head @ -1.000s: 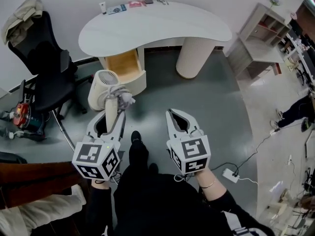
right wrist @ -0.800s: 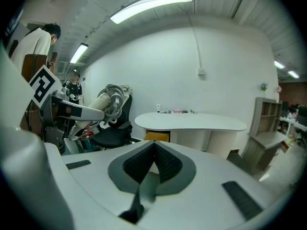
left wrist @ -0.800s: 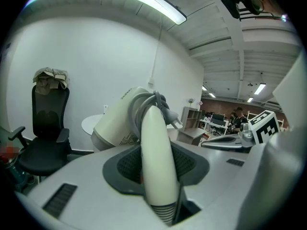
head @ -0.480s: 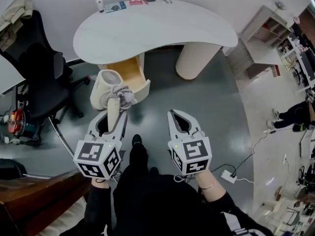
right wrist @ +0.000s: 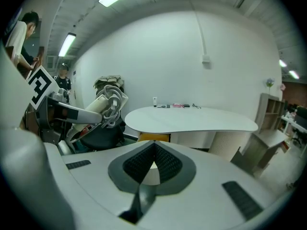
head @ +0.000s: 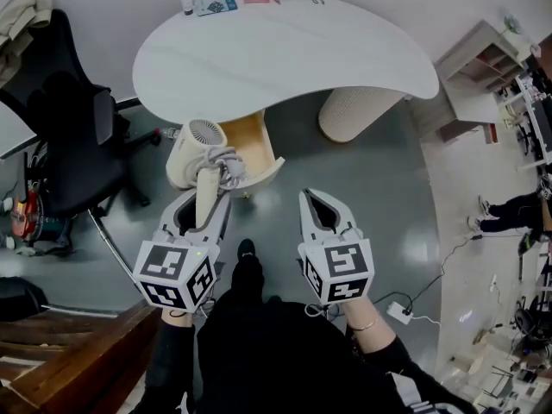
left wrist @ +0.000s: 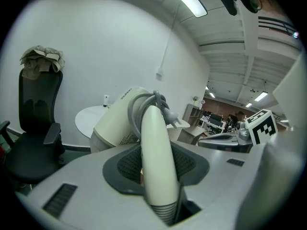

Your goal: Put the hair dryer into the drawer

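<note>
Left gripper (head: 205, 203) clamped on handle of cream plastic hair dryer (head: 191, 149), grey cord (head: 226, 164) wound round handle for tidy stowing. Dryer body hangs over open wood-lined drawer (head: 256, 141) under white curved table (head: 285, 50), likely lined up for lowering. Right gripper (head: 315, 198) closed, empty, held clear alongside.

Drawer (head: 252, 141) sits open under the table (head: 285, 54), hair dryer (head: 191, 149) at its left edge, chair (head: 65, 136) further left, shelf unit (head: 483, 67) far right.

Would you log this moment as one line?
left gripper: shut on cream hair dryer | right gripper: shut, empty | wooden drawer: open
</note>
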### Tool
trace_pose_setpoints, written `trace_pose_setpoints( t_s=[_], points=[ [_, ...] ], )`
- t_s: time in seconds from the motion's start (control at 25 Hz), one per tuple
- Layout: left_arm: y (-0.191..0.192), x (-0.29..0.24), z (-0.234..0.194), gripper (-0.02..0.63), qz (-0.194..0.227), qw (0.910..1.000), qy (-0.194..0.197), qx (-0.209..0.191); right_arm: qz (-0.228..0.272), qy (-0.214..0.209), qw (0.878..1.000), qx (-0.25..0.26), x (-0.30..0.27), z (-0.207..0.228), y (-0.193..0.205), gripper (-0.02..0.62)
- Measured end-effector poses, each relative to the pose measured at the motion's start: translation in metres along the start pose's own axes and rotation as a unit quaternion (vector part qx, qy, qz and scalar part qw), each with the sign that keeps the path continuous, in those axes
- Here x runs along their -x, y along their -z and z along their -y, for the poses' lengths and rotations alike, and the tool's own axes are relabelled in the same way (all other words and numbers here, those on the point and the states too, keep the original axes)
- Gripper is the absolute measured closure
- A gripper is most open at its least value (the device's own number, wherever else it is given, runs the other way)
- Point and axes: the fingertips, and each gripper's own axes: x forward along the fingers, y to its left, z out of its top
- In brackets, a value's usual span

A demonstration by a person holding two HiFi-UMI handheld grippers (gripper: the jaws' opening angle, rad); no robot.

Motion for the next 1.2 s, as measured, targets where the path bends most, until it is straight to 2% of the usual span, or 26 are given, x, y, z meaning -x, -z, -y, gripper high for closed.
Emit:
trace_pose_setpoints(
  t_s=[0.44,0.72,0.96,1.2],
  points=[
    [0.005,-0.032,-0.023,0.451,-0.039,0.9985,0.040,-0.001,-0.019,0.022,1.000,-0.002,-0.045,0.008,-0.016,0.594],
    [0.017,-0.048,-0.020,0.451,-0.078,0.9937,0.080,-0.010,-0.030,0.040,0.999,-0.007,-0.057,0.013,-0.019,0.594],
    [0.032,-0.059,-0.018,0.451,-0.124,0.9859,0.110,-0.027,-0.039,0.049,0.998,-0.012,-0.056,0.020,-0.014,0.594],
    [0.058,-0.074,-0.017,0.451,-0.190,0.9726,0.127,-0.041,-0.044,0.050,0.998,-0.017,-0.063,0.029,-0.008,0.594]
  ],
)
